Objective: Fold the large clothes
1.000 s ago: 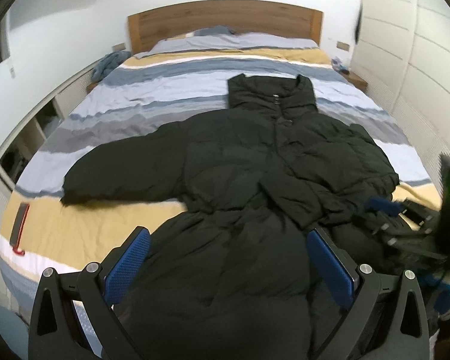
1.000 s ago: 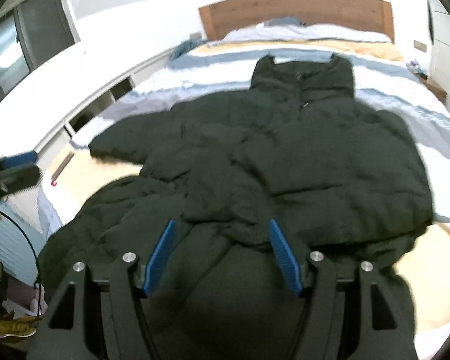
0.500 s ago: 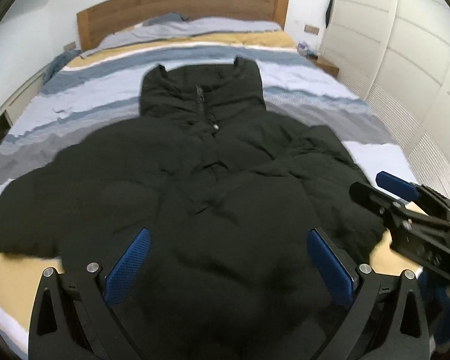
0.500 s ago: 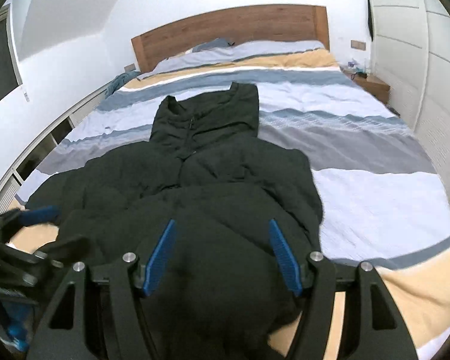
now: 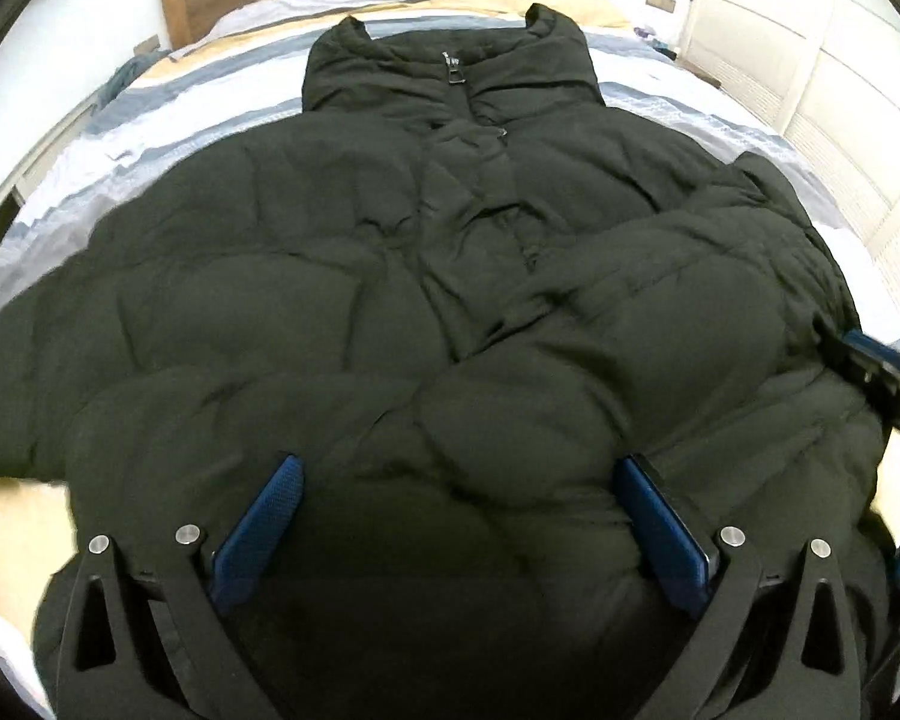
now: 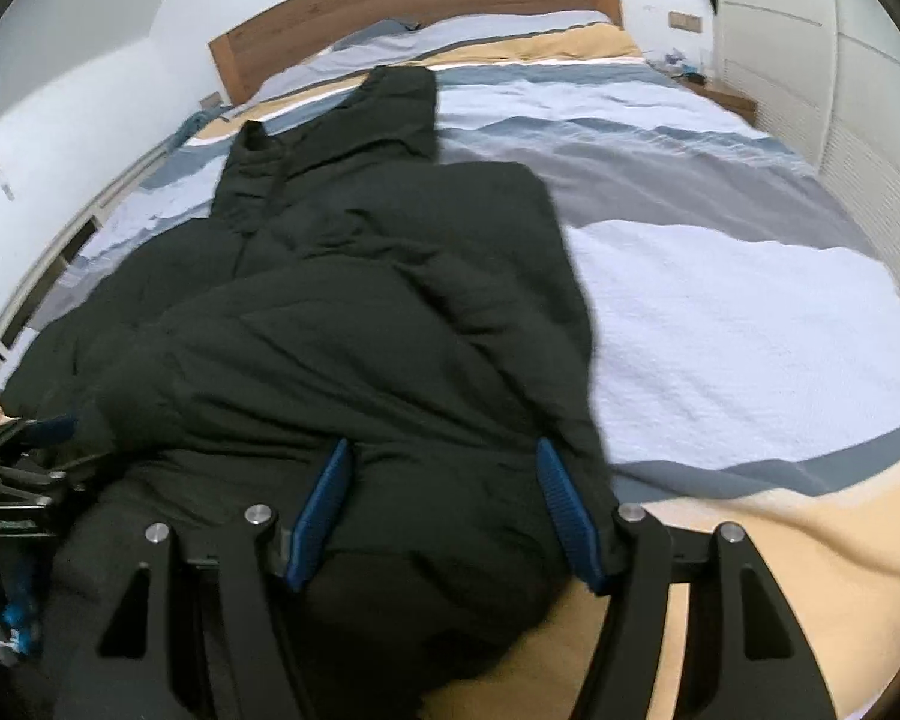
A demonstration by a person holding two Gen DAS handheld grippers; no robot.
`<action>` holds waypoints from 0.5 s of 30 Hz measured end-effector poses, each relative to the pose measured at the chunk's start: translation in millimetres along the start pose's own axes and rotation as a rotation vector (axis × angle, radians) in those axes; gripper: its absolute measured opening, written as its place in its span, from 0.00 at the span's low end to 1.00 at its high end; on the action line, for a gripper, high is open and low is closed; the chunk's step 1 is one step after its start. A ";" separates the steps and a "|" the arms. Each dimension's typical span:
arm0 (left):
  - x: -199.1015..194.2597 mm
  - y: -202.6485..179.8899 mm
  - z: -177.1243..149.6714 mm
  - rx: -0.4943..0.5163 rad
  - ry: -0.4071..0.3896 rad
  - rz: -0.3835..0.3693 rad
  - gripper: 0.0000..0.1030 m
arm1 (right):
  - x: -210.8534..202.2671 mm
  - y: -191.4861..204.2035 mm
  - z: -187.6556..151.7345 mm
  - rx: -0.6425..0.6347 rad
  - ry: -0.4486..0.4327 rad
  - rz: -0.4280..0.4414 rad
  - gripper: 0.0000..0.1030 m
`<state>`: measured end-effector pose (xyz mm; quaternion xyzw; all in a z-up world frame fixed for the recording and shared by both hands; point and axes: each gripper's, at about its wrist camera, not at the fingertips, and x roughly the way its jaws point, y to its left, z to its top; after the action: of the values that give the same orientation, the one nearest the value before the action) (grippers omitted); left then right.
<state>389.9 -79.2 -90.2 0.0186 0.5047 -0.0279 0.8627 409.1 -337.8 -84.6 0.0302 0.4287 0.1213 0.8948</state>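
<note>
The left tongs are standing wide apart, their blue pads hovering over the lower front of the black puffer jacket with nothing pinched between them; the right tongs are standing at a middling spread, their pads flanking the jacket's near right edge, and whether they are touching the fabric I cannot tell. In the left wrist view the right tongs are showing as a dark, blue-tipped bar at the jacket's right side; in the right wrist view the left tongs are sitting at the jacket's left side.

The jacket is lying front-up on the bed, its collar pointing toward the wooden headboard, its zipper pull sitting at the collar's middle; one sleeve is lying folded across the jacket's right half. The striped duvet is spreading out around the jacket in grey, white, blue and yellow bands; beyond the jacket's collar the pillows are resting against the headboard; to the right of the jacket, past the bare duvet, white wardrobe doors are lining the wall.
</note>
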 end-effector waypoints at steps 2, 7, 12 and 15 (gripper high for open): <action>-10.4 4.1 -5.8 0.010 -0.004 0.028 1.00 | -6.4 -1.0 2.9 -0.012 0.000 -0.042 0.61; -42.9 9.3 -11.9 -0.009 -0.087 0.018 0.99 | -37.9 5.8 10.6 -0.011 -0.064 -0.039 0.61; -25.6 4.6 -12.5 -0.005 -0.041 0.013 0.99 | -45.1 36.2 8.1 -0.038 -0.077 0.054 0.61; -14.4 10.2 -19.8 -0.024 0.009 -0.016 1.00 | -26.9 44.0 -7.2 -0.034 -0.015 0.081 0.61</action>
<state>366.3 -67.4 -87.3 0.0045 0.5089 -0.0288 0.8603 378.9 -302.0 -61.7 0.0333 0.4181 0.1642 0.8928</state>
